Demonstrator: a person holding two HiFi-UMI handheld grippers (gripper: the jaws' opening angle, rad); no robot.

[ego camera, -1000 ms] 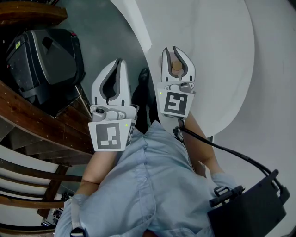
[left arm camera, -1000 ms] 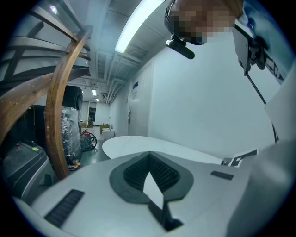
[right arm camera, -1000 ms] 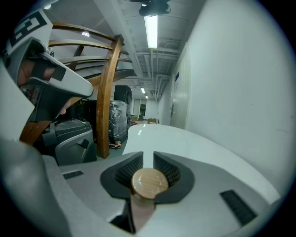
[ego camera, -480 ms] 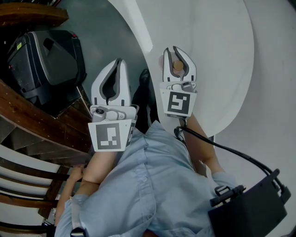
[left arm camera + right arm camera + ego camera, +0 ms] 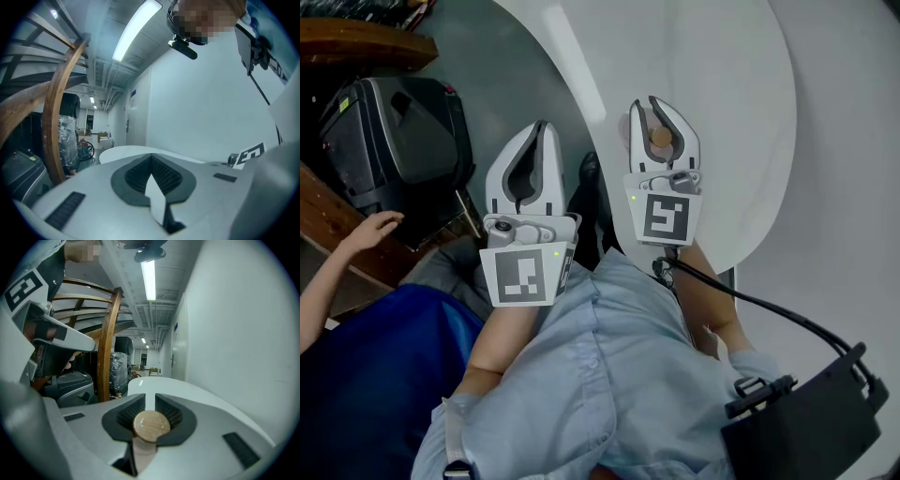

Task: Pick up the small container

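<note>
The small container (image 5: 659,138), pale with a round wooden lid (image 5: 151,426), is held above the near edge of the white round table (image 5: 731,112). My right gripper (image 5: 652,101) is shut on it, its dark ribbed pads (image 5: 127,416) pressing it from both sides. My left gripper (image 5: 542,126) hangs beside it on the left, off the table and over the grey floor. It is shut with nothing between its pads (image 5: 140,176). The container's body below the lid is mostly hidden by the jaws.
A black case (image 5: 394,141) stands at the left by a curved wooden rail (image 5: 107,343). A second person's hand (image 5: 370,231) and blue clothing (image 5: 375,375) are at the lower left. A cable runs to a black box (image 5: 806,427) at the lower right.
A second person in blue has come into the lower left and reaches a hand toward the black case. Both grippers stay about where they were, the right one still holding the container.
</note>
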